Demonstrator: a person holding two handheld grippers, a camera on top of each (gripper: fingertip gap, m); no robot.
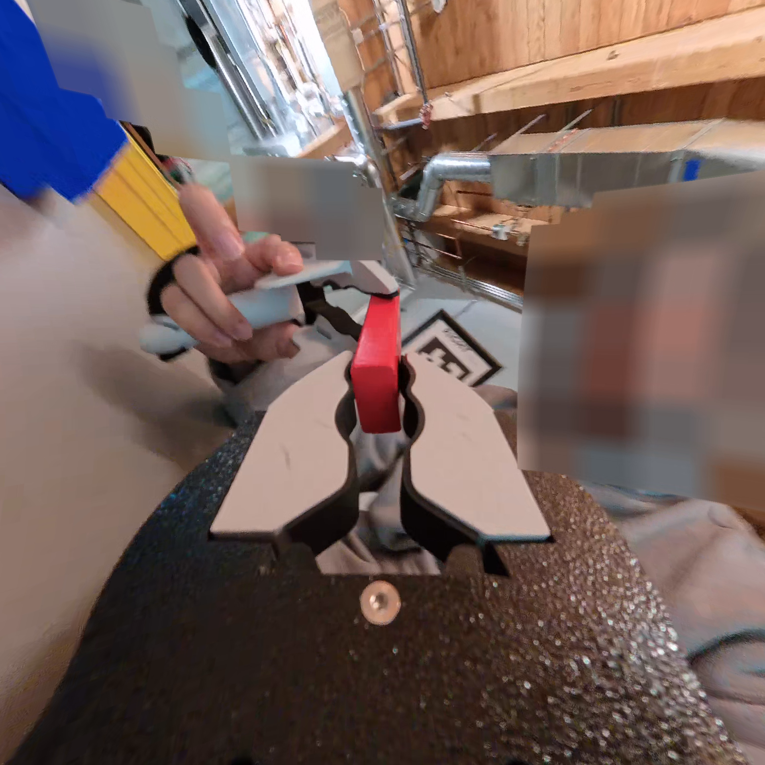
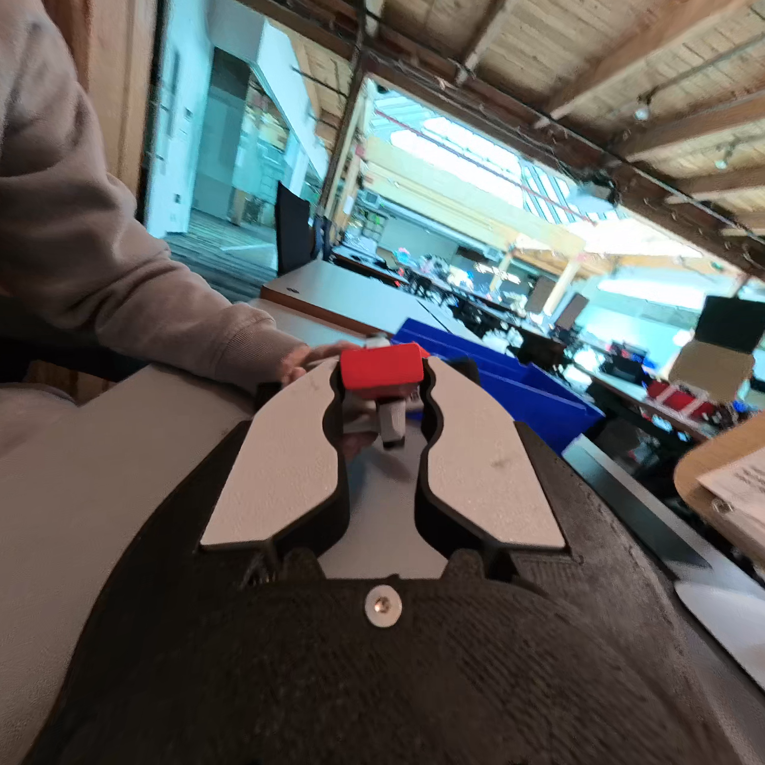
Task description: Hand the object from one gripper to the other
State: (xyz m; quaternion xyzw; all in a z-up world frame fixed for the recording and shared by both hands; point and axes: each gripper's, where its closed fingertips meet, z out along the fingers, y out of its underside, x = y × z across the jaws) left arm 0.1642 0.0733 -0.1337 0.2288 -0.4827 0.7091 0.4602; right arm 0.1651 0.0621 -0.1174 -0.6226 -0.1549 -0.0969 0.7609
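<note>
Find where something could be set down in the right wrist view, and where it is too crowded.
Bare: the white tabletop between the sleeve and the blue bin. Crowded: the far desks, and the space around the block, clamped by both the left gripper and right gripper.

The block (image 1: 377,385) sits mid-frame between the left gripper (image 1: 374,372) fingers. The right gripper (image 1: 372,285) meets its far end from the upper left.

In the right wrist view, a bin (image 2: 517,385) lies right of the block.

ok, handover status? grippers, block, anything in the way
Left gripper shut on red block. Right gripper shut on its far end. Block bridges both, held mid-air. Nothing between them; blue bin sits beyond.
</note>
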